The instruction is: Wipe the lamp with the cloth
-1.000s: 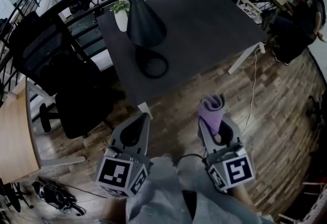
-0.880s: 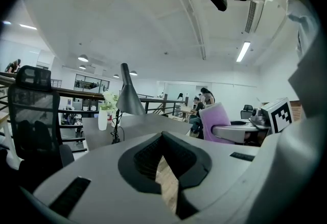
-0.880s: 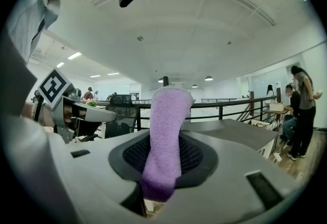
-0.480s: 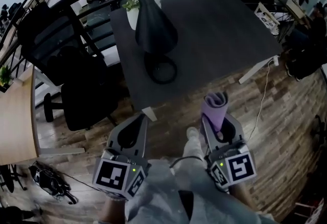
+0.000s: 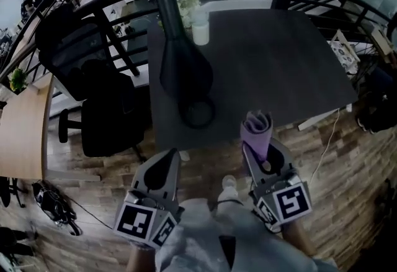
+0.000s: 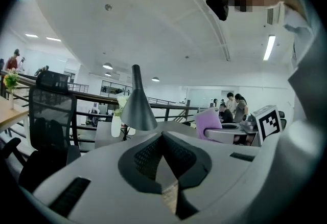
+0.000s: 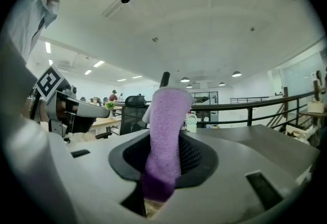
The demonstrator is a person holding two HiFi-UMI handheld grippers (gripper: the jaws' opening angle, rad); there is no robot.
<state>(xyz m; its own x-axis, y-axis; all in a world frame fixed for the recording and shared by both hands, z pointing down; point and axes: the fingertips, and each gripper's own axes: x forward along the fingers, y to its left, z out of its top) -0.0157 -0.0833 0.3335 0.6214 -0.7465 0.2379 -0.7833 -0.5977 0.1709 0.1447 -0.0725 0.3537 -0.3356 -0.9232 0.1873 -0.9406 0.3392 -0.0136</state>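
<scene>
A black lamp (image 5: 184, 66) with a cone shade and a ring base (image 5: 197, 113) stands on the dark table (image 5: 273, 72), near its front left corner. In the left gripper view the lamp (image 6: 137, 108) rises ahead, beyond the jaws. My right gripper (image 5: 259, 154) is shut on a folded purple cloth (image 5: 257, 131), which sticks out past the jaws over the table's front edge, right of the lamp base. The cloth (image 7: 166, 136) fills the middle of the right gripper view. My left gripper (image 5: 162, 165) is shut and holds nothing, just short of the table's front left corner.
A white vase with flowers (image 5: 197, 25) stands on the table behind the lamp. A black office chair (image 5: 102, 109) sits left of the table, with a black railing (image 5: 80, 13) behind. A wooden desk (image 5: 18, 122) lies at far left. People sit in the distance.
The table and lamp have drawn nearer and now sit lower in the head view. The cloth tip now reaches over the table's front edge. Both grippers keep their pose.
</scene>
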